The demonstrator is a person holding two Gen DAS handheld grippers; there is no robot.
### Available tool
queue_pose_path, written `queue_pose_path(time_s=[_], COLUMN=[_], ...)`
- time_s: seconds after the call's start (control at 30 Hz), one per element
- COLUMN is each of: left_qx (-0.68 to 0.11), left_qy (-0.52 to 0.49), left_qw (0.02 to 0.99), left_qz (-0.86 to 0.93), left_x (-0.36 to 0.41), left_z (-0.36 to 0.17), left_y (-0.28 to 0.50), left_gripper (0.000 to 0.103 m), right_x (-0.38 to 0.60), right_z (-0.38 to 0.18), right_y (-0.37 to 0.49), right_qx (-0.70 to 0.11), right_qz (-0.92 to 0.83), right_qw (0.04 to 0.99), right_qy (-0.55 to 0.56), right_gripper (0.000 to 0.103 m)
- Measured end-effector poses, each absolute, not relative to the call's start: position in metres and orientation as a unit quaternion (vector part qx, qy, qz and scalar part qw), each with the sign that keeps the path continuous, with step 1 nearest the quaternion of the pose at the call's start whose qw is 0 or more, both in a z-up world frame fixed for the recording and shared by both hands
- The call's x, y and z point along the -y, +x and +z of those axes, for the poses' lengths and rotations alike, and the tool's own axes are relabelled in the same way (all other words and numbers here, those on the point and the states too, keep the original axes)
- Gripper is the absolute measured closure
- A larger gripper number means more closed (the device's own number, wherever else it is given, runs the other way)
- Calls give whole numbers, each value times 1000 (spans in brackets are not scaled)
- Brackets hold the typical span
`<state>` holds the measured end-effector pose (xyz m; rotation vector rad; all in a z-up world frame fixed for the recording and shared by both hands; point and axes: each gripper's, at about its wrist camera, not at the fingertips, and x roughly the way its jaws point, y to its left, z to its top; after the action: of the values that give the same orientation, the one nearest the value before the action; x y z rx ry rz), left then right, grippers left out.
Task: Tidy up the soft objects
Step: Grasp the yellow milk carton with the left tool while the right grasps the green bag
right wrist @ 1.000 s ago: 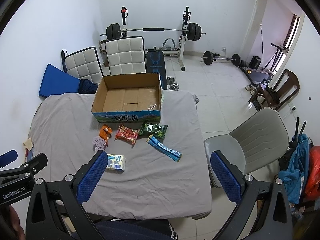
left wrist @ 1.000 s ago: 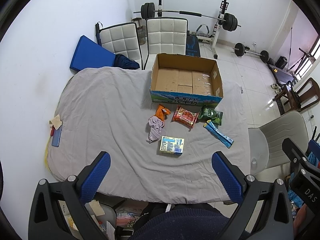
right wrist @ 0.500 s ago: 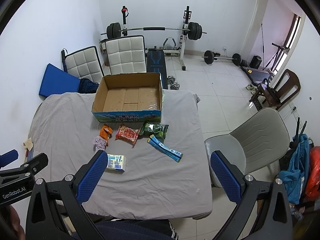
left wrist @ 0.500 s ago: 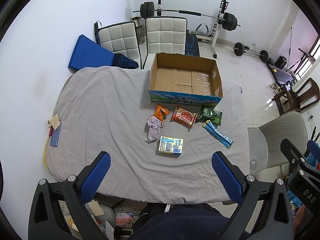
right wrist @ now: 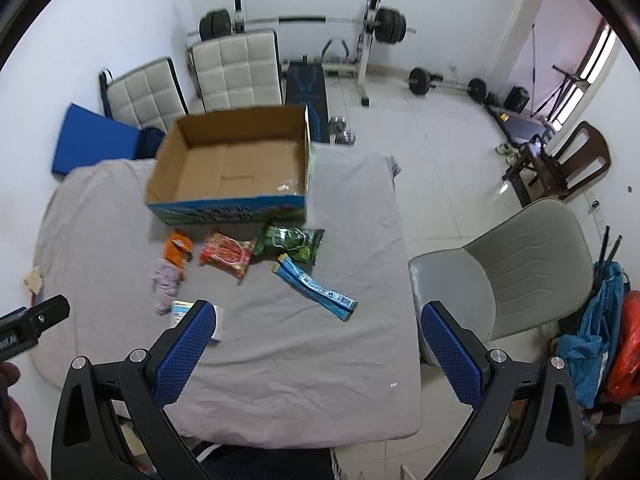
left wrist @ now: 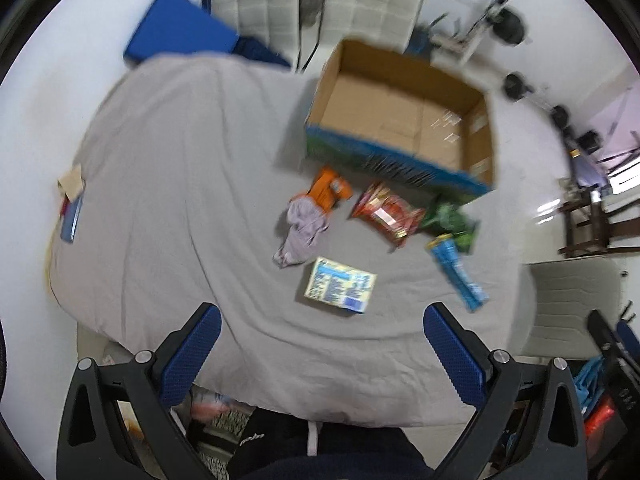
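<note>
An open empty cardboard box (left wrist: 404,120) (right wrist: 236,164) stands at the far side of a grey-covered table (left wrist: 180,208) (right wrist: 340,360). In front of it lie an orange packet (left wrist: 328,192) (right wrist: 178,246), a lilac cloth (left wrist: 302,232) (right wrist: 165,282), a red snack bag (left wrist: 386,214) (right wrist: 226,254), a green bag (left wrist: 452,220) (right wrist: 292,242), a long blue packet (left wrist: 456,272) (right wrist: 316,288) and a yellow-blue tissue pack (left wrist: 340,290) (right wrist: 180,310). My left gripper (left wrist: 320,356) is open and empty above the near table edge. My right gripper (right wrist: 312,354) is open and empty, its left finger partly covering the tissue pack.
Two white padded chairs (right wrist: 236,68) and a blue mat (left wrist: 180,36) stand behind the table. A grey chair (right wrist: 512,276) is at the right. A barbell rack (right wrist: 304,20) and weights are at the back. Paper and a small blue item (left wrist: 72,208) lie at the table's left edge.
Both grippers have moved forward toward the table and objects, so these appear larger. The left view is blurred by motion and tilted. Nothing has been grasped.
</note>
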<state>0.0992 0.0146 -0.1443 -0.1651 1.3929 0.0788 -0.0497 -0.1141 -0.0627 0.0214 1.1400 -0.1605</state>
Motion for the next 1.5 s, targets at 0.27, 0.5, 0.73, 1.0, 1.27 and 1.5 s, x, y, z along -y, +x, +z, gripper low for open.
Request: queue_pose_path(time_s=[0.27, 0.5, 0.73, 1.0, 1.27, 1.5], left_qx=[-695, -720, -733, -727, -739, -770], left_qy=[-120, -114, -146, -166, -194, -279], left_qw=[707, 680, 656, 656, 636, 568], left_qz=[58, 81, 100, 118, 105, 82], left_x=[-21, -20, -39, -66, -78, -77], left_z=[-244, -298, -323, -326, -336, -361], left_y=[152, 171, 152, 144, 139, 109], left_gripper=[0, 0, 0, 0, 0, 0], right_x=[124, 103, 73, 57, 50, 27], right_z=[-200, -314, -387, -407, -422, -447], right_y=[58, 132, 164, 153, 163, 143], right_qx=[-588, -612, -612, -677, -713, -724], right_qz=[-18, 70, 145, 125, 123, 105], right_qw=[806, 767, 739, 706, 690, 672], right_qy=[-66, -179, -241, -167, -24, -115], right_gripper=[0, 2, 14, 51, 41, 48])
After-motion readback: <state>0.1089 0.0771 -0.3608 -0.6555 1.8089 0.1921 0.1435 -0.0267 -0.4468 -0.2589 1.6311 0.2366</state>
